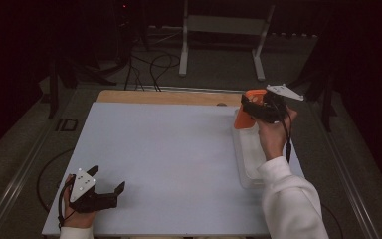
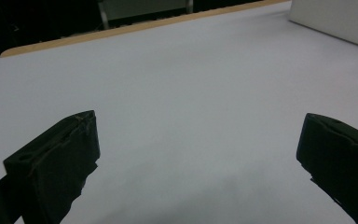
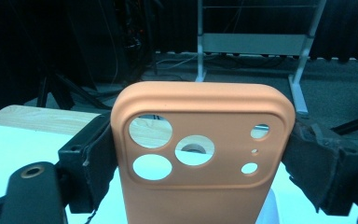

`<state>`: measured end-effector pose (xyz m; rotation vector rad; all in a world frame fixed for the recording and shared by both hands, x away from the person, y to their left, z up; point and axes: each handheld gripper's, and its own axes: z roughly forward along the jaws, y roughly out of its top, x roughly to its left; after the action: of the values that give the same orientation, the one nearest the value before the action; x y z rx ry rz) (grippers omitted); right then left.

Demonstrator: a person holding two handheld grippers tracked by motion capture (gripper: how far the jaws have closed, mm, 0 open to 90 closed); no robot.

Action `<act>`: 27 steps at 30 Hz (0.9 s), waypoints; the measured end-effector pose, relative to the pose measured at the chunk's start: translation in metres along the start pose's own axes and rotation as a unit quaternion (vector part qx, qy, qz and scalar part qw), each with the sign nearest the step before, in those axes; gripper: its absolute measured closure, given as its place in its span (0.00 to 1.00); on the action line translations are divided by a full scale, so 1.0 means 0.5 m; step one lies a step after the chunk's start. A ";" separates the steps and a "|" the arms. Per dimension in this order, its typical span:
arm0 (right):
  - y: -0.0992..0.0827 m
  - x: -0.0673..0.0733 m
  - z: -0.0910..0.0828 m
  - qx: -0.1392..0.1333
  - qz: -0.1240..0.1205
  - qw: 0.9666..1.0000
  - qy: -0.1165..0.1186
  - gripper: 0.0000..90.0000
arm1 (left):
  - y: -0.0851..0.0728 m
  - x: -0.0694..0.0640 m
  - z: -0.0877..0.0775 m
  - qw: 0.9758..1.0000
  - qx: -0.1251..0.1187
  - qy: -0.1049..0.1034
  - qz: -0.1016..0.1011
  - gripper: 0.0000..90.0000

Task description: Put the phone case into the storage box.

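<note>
An orange phone case [image 1: 242, 118] with round camera cut-outs is held upright in the air over the table's far right side. My right gripper [image 1: 249, 105] is shut on it. In the right gripper view the case [image 3: 200, 107] stands between the two black jaws, whose pads press on its left and right edges, around the gripper's midpoint [image 3: 200, 161]. My left gripper [image 1: 108, 178] rests near the table's front left corner. Its jaws stand wide apart with nothing between them; the left gripper view shows bare white tabletop around its midpoint [image 2: 199, 122].
A clear plastic container [image 1: 248, 162] lies along the right edge of the white table [image 1: 169, 144], under the right hand; its corner [image 2: 335, 21] appears in the left gripper view. A wooden strip runs along the far edge. Beyond stand a white metal frame [image 1: 224, 25] and floor cables.
</note>
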<state>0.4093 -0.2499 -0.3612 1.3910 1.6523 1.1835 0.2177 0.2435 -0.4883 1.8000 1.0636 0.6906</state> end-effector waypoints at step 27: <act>-0.001 -0.029 0.020 0.005 0.014 0.999 -0.042 0.18 | 0.000 0.000 0.001 1.000 0.000 0.000 0.000 0.00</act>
<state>0.4214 -0.2620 -0.3662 1.4546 1.5878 1.1167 0.2178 0.2432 -0.4885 1.7990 1.0633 0.6908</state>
